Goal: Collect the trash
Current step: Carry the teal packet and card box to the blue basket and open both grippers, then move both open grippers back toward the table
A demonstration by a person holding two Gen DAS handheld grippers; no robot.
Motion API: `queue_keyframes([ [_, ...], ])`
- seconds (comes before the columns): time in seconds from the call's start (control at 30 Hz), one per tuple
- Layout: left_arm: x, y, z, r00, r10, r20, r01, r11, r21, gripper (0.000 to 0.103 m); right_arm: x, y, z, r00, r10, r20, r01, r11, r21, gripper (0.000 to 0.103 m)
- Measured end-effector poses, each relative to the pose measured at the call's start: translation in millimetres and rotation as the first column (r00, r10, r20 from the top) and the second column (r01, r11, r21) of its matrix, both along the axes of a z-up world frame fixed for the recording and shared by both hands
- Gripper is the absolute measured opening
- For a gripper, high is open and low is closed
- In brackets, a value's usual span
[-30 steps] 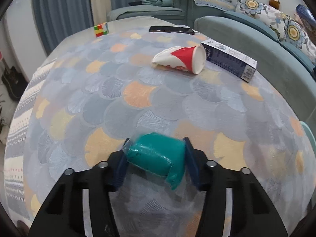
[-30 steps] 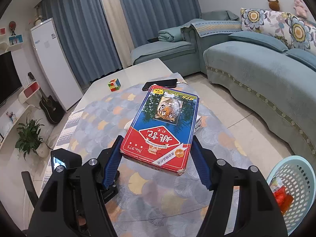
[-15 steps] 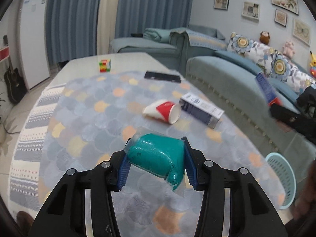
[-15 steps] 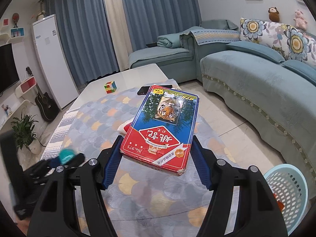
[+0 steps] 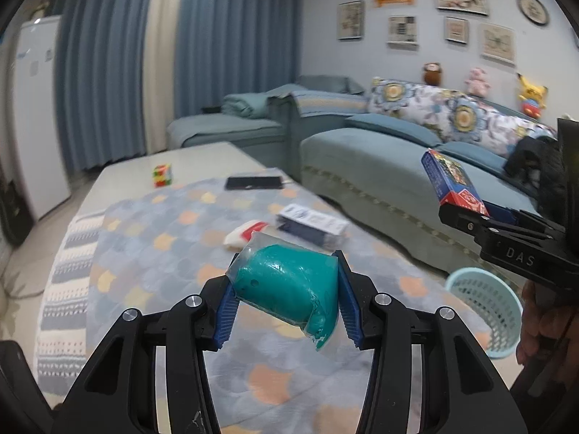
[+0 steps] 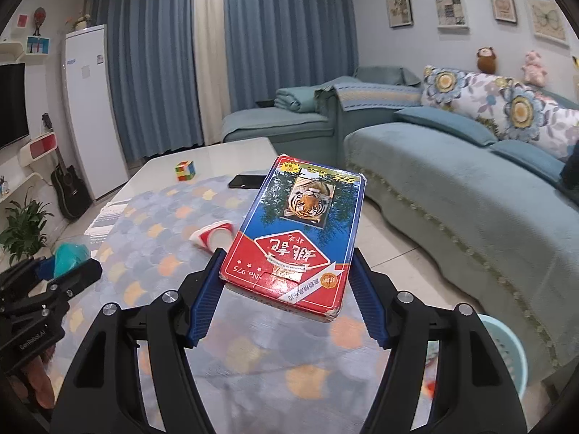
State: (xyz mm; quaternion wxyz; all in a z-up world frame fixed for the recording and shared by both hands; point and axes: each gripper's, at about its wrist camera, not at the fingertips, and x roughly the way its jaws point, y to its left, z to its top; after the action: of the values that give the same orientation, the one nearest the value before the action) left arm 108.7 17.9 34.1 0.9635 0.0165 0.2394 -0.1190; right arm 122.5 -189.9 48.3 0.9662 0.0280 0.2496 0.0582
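Observation:
My left gripper (image 5: 286,298) is shut on a teal lump in clear plastic wrap (image 5: 289,285) and holds it high above the table. My right gripper (image 6: 287,294) is shut on a red and blue tiger card box (image 6: 296,231), also raised; the box shows at the right in the left wrist view (image 5: 452,182). A light blue trash basket (image 5: 485,307) stands on the floor at the right, partly hidden in the right wrist view (image 6: 506,347). A tipped red and white paper cup (image 5: 246,233) and a dark blue carton (image 5: 311,226) lie on the table.
A phone (image 5: 253,182) and a colour cube (image 5: 163,175) lie at the table's far end. A teal sofa (image 6: 452,188) runs along the right. A fridge (image 6: 90,108), a guitar (image 6: 68,188) and a plant (image 6: 21,228) stand at the left.
Both grippers have risen well above the table with their loads. The left view has tilted up, and the right gripper with the box and the basket have come into it.

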Motion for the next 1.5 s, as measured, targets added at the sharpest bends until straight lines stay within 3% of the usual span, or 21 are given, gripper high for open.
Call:
queue_keyframes([
  [0.2,-15,-43,-6,0.992,-0.127,-0.011,0.127,0.992,-0.020,0.046,-38,-55,-2,0.997,-0.072,0.022,0.072,0.997,0.006,0.063],
  [0.33,-21,-89,-11,0.968,-0.250,-0.028,0.248,0.967,-0.060,0.047,-60,-115,-13,0.988,-0.157,-0.003,0.157,0.987,0.038,0.063],
  [0.43,-21,-122,-10,0.947,-0.319,-0.031,0.315,0.943,-0.104,0.047,-74,-172,-21,0.969,-0.245,-0.038,0.248,0.964,0.100,0.063],
  [0.57,-17,-170,-7,0.920,-0.391,-0.025,0.383,0.912,-0.145,0.047,-92,-227,-21,0.944,-0.329,-0.031,0.331,0.937,0.108,0.064],
  [0.7,-17,-219,-6,0.888,-0.460,-0.023,0.451,0.879,-0.156,0.047,-100,-260,-28,0.937,-0.346,-0.046,0.348,0.935,0.073,0.064],
  [0.87,-12,-265,-22,0.858,-0.509,-0.069,0.493,0.854,-0.167,0.048,-95,-284,-50,0.940,-0.319,-0.123,0.330,0.941,0.082,0.064],
  [0.97,3,-287,-37,0.817,-0.559,-0.142,0.524,0.822,-0.223,0.054,-83,-290,-63,0.926,-0.330,-0.187,0.347,0.936,0.067,0.065],
  [1.03,12,-300,-50,0.818,-0.538,-0.203,0.503,0.840,-0.203,0.064,-76,-292,-68,0.910,-0.354,-0.217,0.376,0.924,0.068,0.067],
  [1.27,25,-277,-67,0.865,-0.445,-0.234,0.410,0.894,-0.182,0.073,-82,-302,-69,0.902,-0.376,-0.212,0.408,0.904,0.131,0.074],
  [1.4,29,-241,-80,0.915,-0.316,-0.250,0.313,0.948,-0.055,0.073,-78,-300,-72,0.904,-0.365,-0.221,0.405,0.897,0.178,0.074],
  [1.5,36,-211,-84,0.944,-0.218,-0.249,0.230,0.973,0.020,0.073,-73,-294,-69,0.916,-0.342,-0.207,0.384,0.899,0.212,0.074],
])
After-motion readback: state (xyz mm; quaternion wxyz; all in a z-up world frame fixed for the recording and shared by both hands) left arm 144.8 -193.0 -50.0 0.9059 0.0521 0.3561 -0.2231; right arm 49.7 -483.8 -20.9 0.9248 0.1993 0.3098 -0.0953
